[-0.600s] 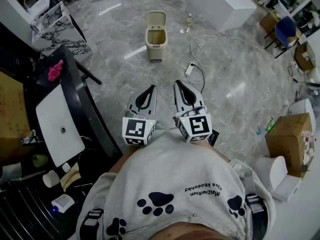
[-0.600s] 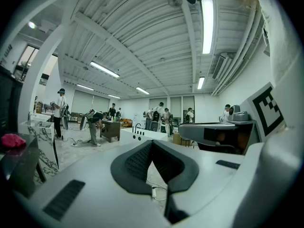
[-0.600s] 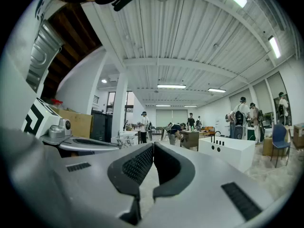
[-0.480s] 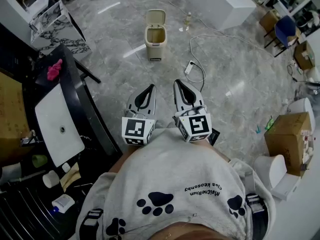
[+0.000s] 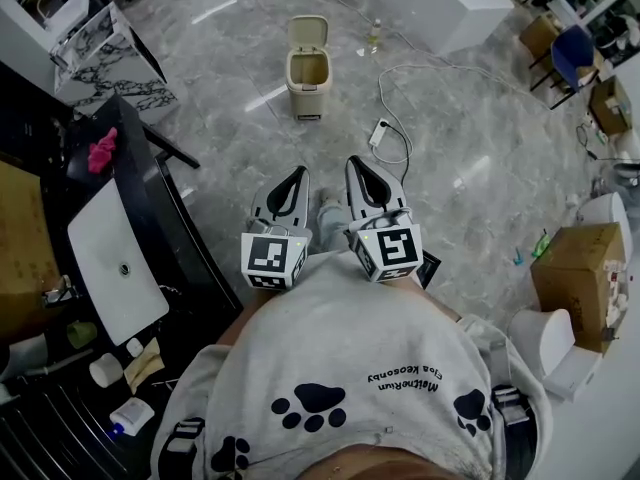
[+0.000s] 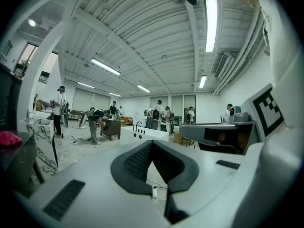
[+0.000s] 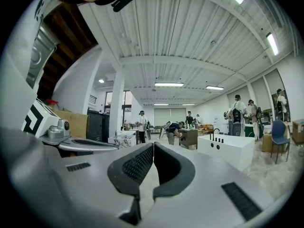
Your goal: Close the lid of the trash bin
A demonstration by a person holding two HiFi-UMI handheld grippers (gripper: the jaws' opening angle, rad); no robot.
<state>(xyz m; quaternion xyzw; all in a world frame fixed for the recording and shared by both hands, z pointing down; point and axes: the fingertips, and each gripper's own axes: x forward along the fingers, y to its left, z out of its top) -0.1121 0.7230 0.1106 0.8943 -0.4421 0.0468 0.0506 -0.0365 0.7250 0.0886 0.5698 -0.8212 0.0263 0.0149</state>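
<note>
A: L claw (image 5: 298, 175), state?
B: Jaws pressed together, nothing btwn them. R claw (image 5: 356, 163) same: closed tight, empty. Both side by side in front of the person's chest.
A: Trash bin?
B: Beige trash bin (image 5: 306, 71) on grey floor (image 5: 470, 128), well ahead of both claws. Lid (image 5: 308, 30) stands upright, open. White power strip (image 5: 380, 137) lies btwn bin & R claw.
</note>
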